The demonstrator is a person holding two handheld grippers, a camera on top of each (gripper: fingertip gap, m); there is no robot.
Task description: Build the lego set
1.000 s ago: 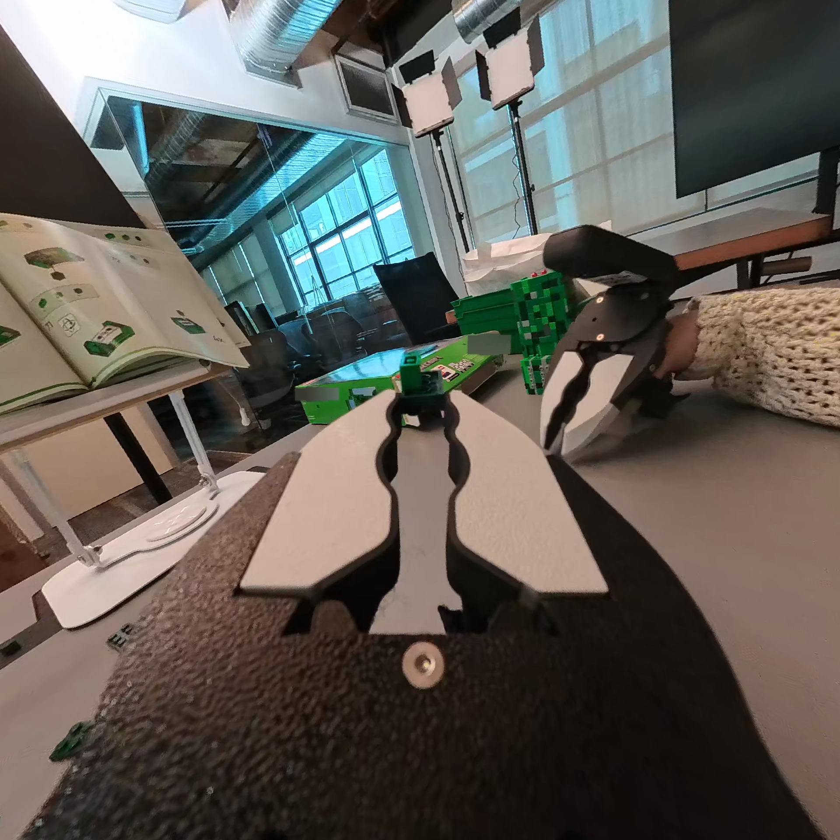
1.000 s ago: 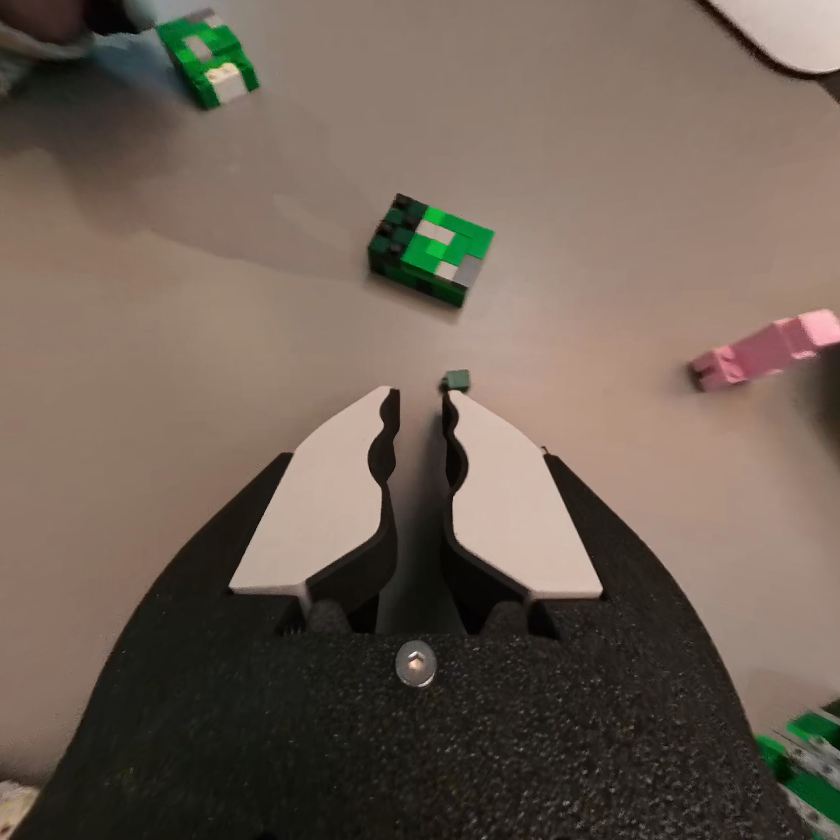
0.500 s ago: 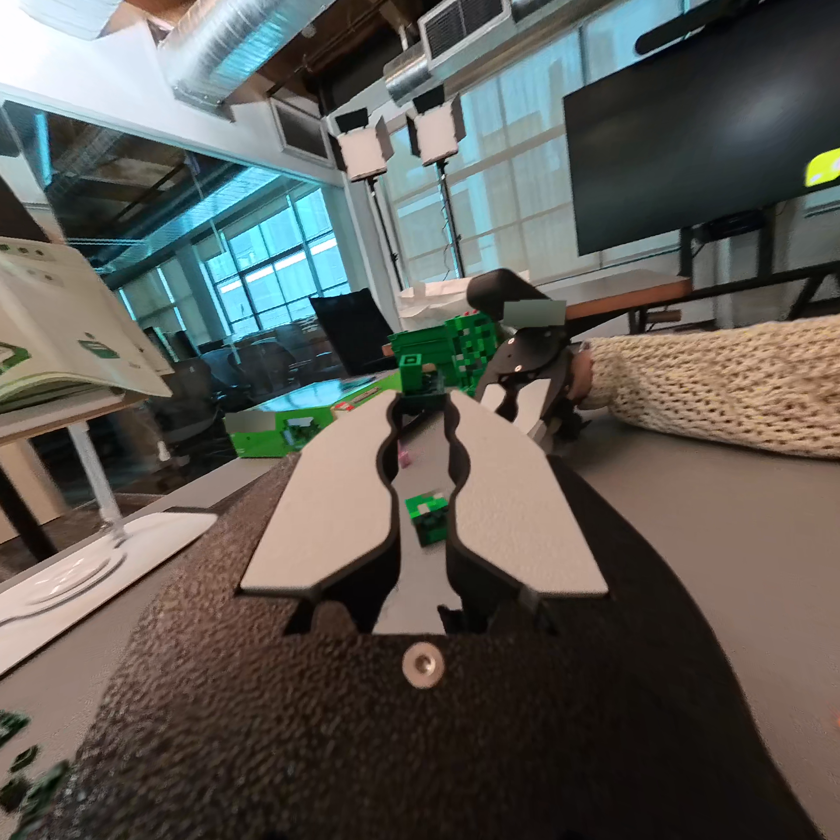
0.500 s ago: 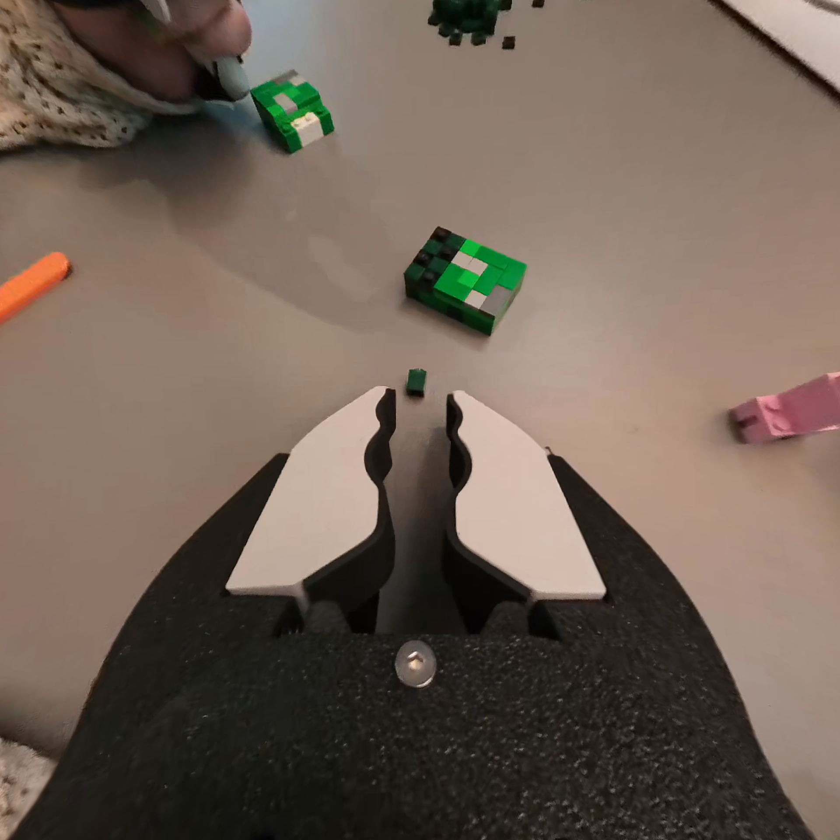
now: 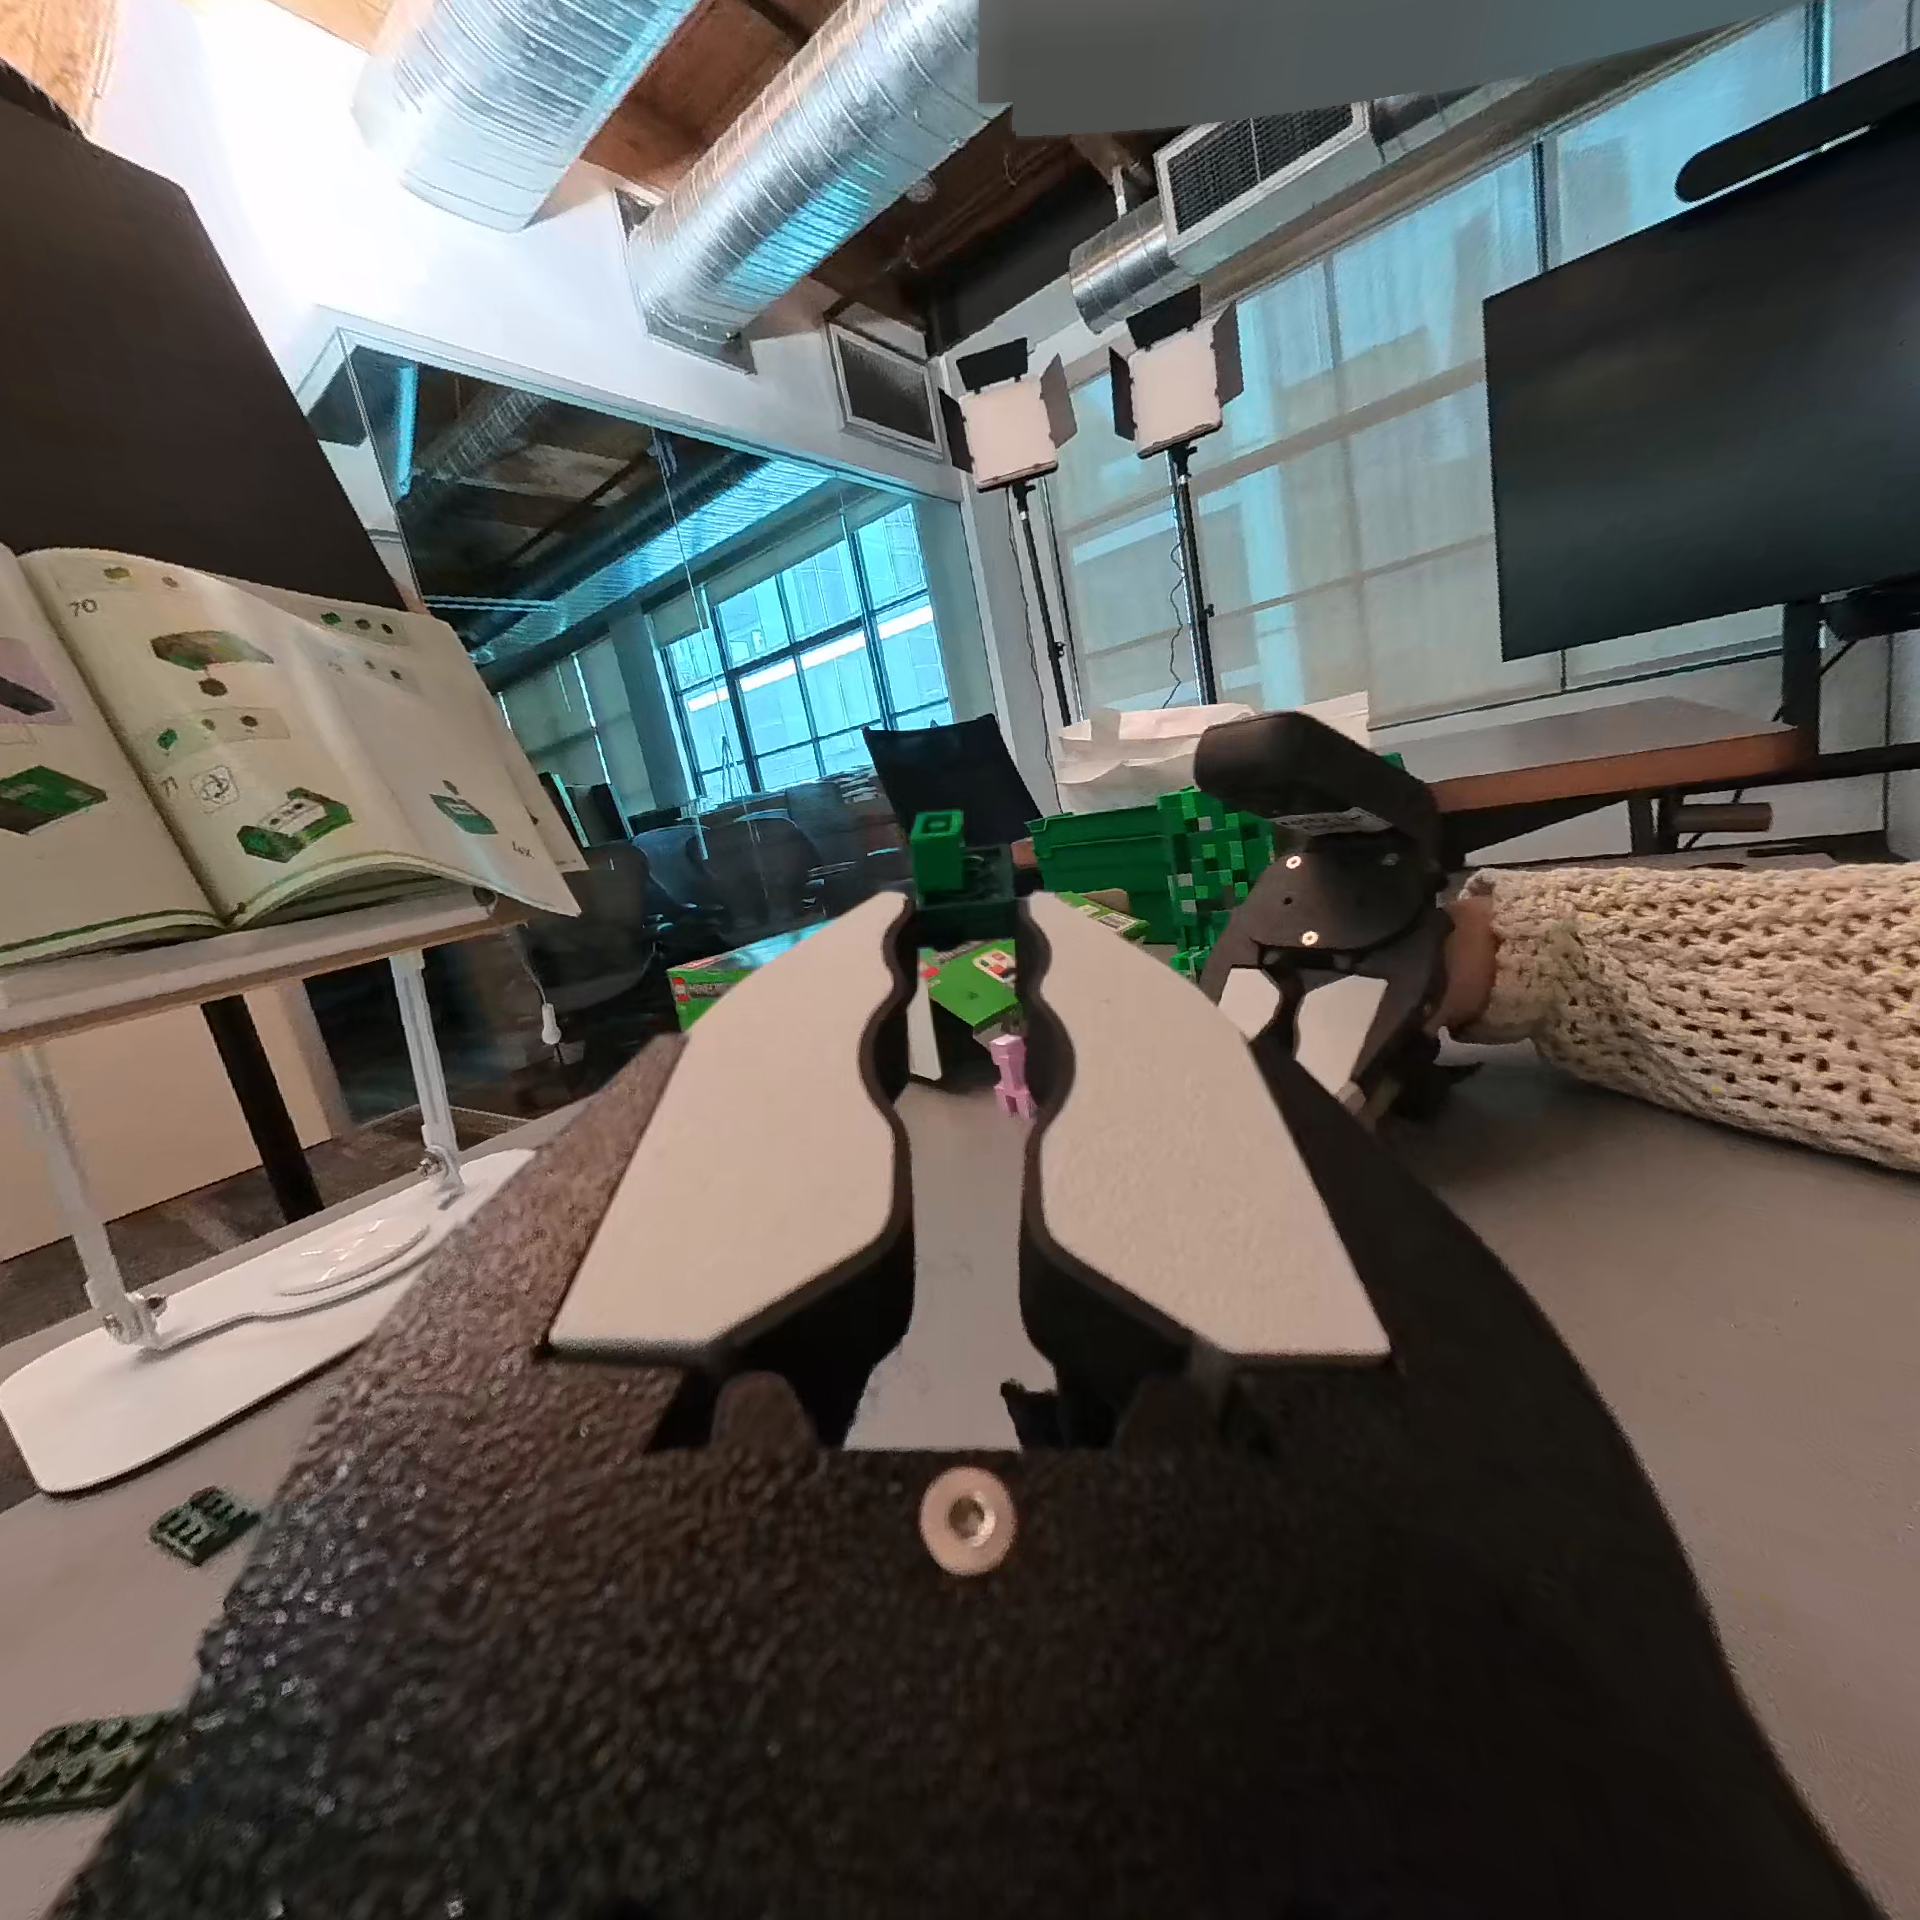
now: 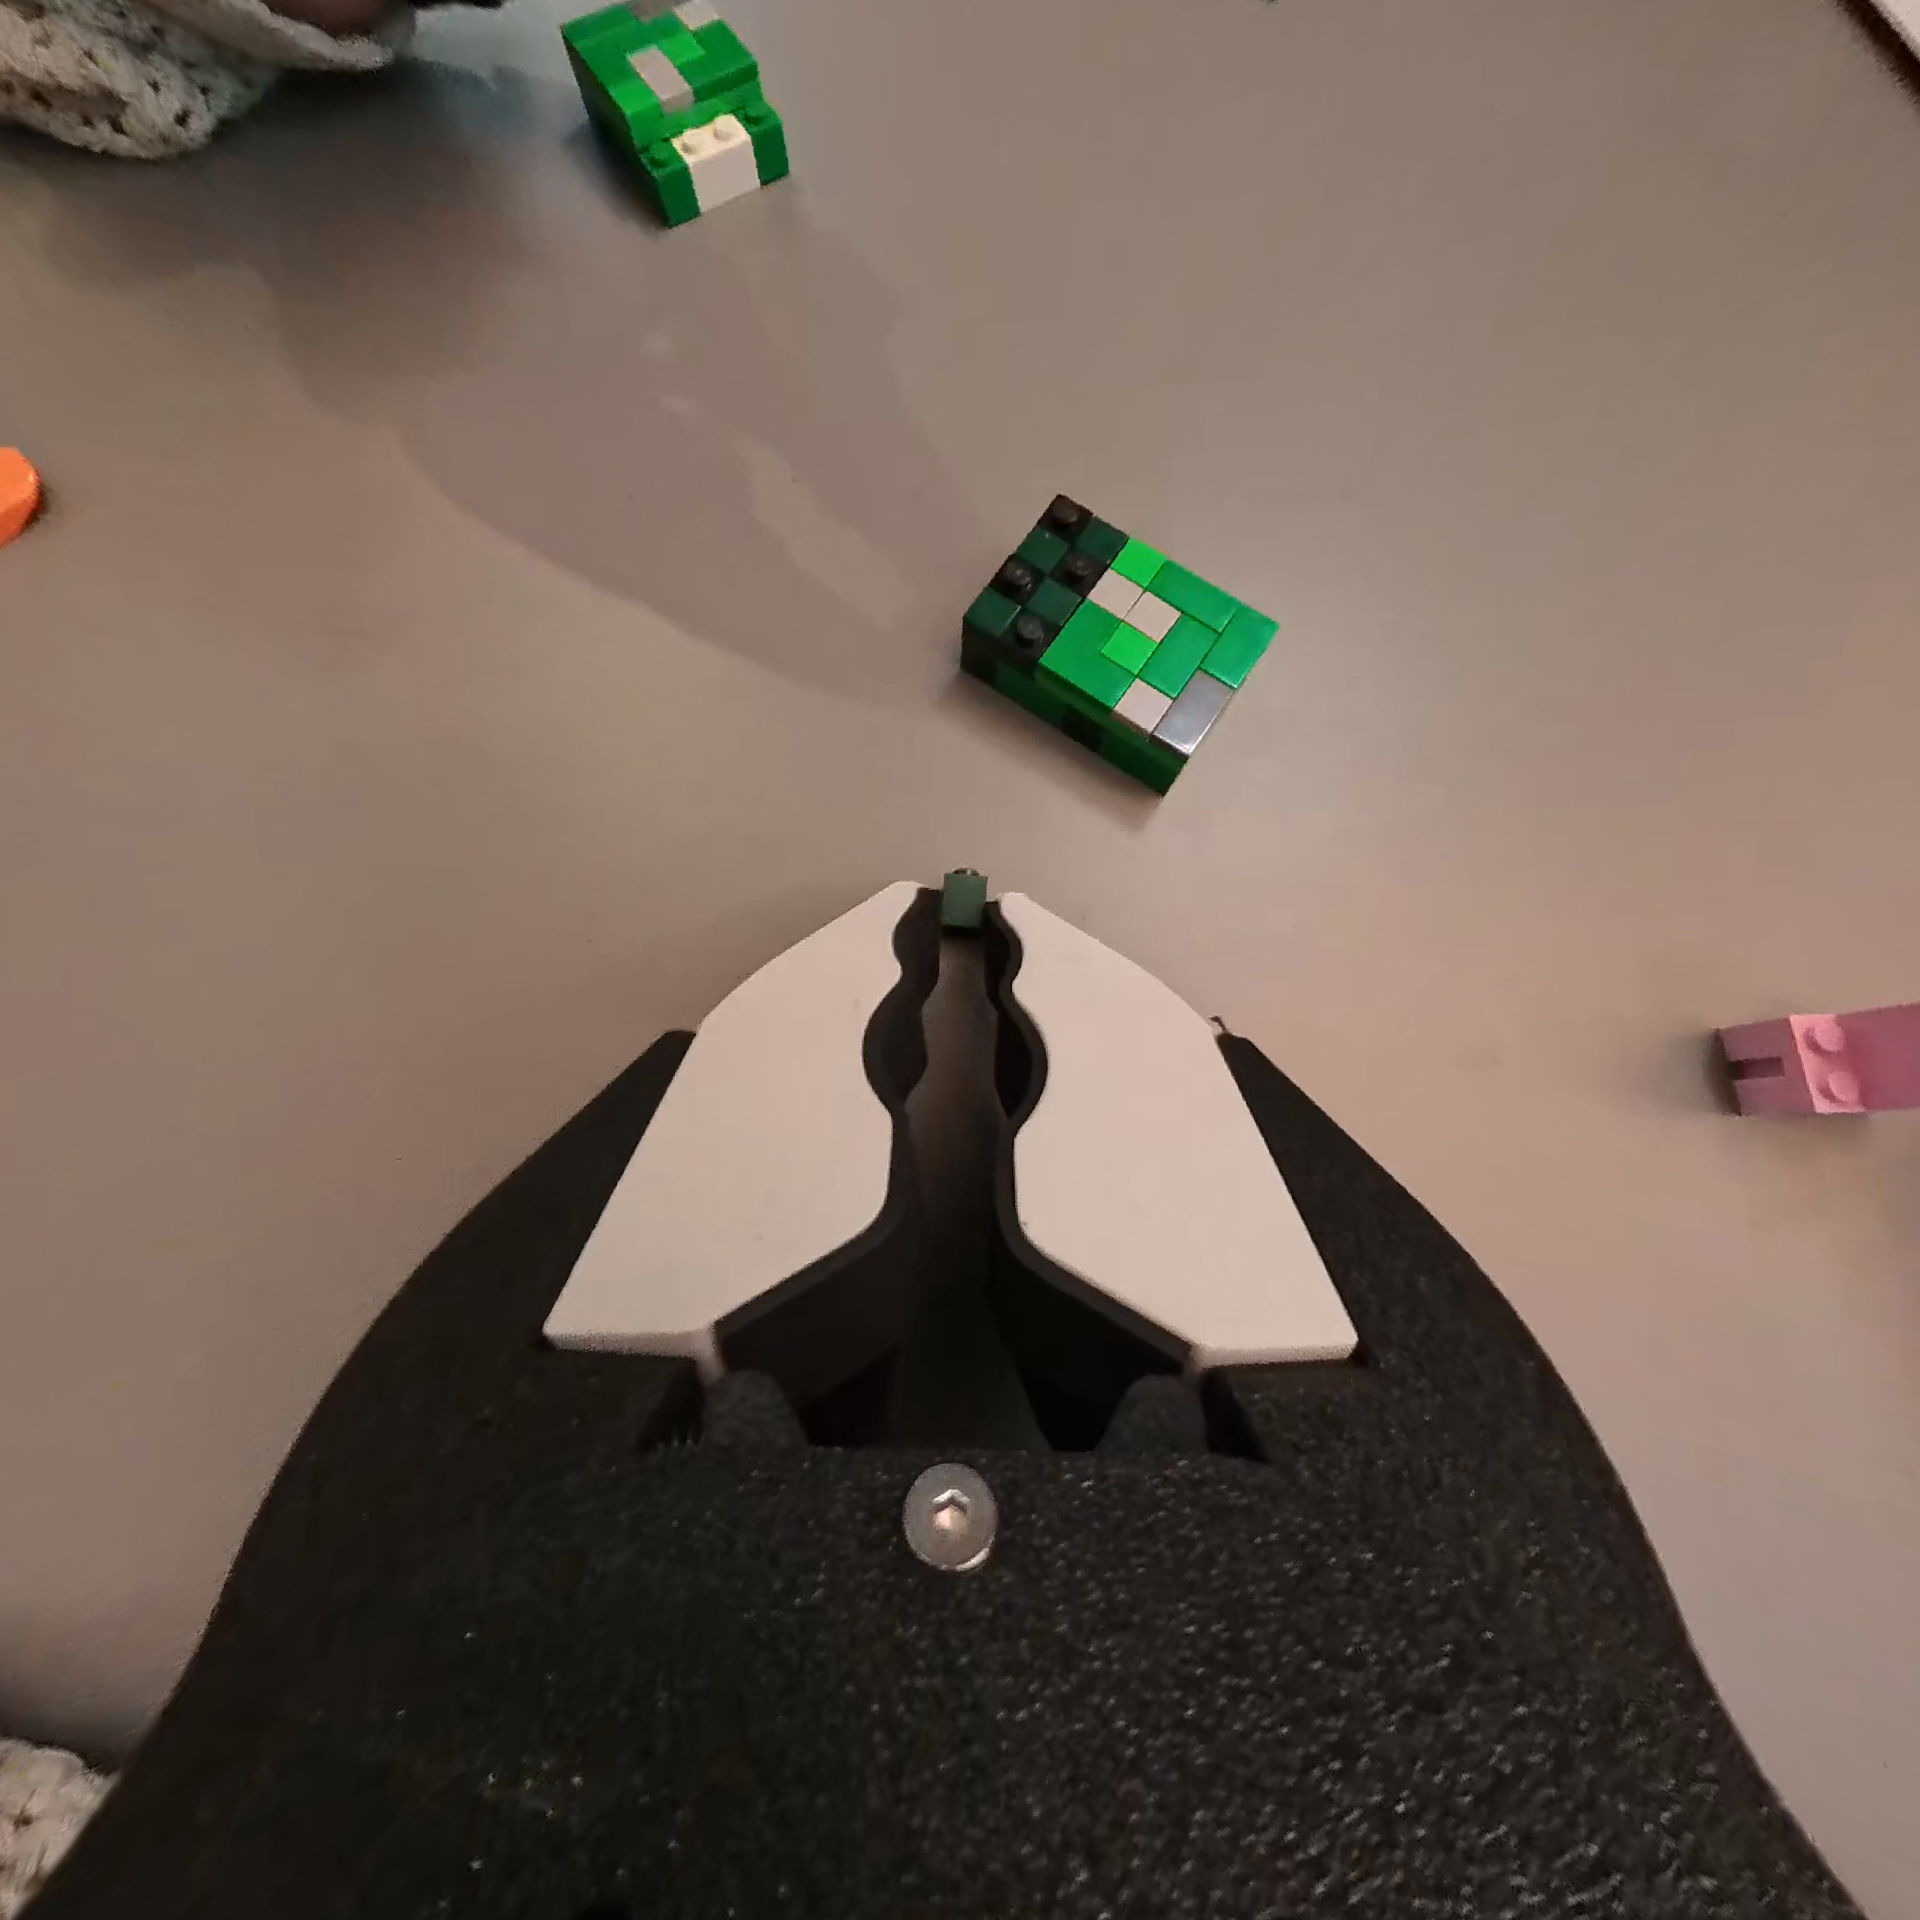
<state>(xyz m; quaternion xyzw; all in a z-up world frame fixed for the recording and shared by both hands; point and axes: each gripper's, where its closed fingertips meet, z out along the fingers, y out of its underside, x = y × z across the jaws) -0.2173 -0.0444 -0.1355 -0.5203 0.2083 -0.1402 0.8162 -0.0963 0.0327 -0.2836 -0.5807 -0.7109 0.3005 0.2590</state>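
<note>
My left gripper (image 5: 966, 914) is shut on a small green lego assembly (image 5: 954, 868), held above the grey table. My right gripper (image 6: 962, 902) is shut on a tiny dark green lego piece (image 6: 962, 900) at its fingertips, just above the table. It also shows in the left wrist view (image 5: 1320, 997), held by a hand in a knit sleeve. A flat green, white and grey lego block (image 6: 1127, 639) lies ahead of the right gripper. A second green and white block (image 6: 681, 104) lies farther off at the upper left.
An open instruction book (image 5: 229, 748) rests on a white stand (image 5: 208, 1340) at the left. A pink lego figure (image 6: 1818, 1060) lies at the right. A tall green lego build (image 5: 1210, 862) and a green box (image 5: 717, 982) stand behind. Dark green plates (image 5: 203, 1525) lie near the stand. An orange tool tip (image 6: 16, 494) lies at left. My right fingertips sit around 20 cm from my left ones.
My right gripper has closed on the tiny dark green piece that lay in front of its tips. The left gripper has swung back toward the book, still holding its green assembly.
</note>
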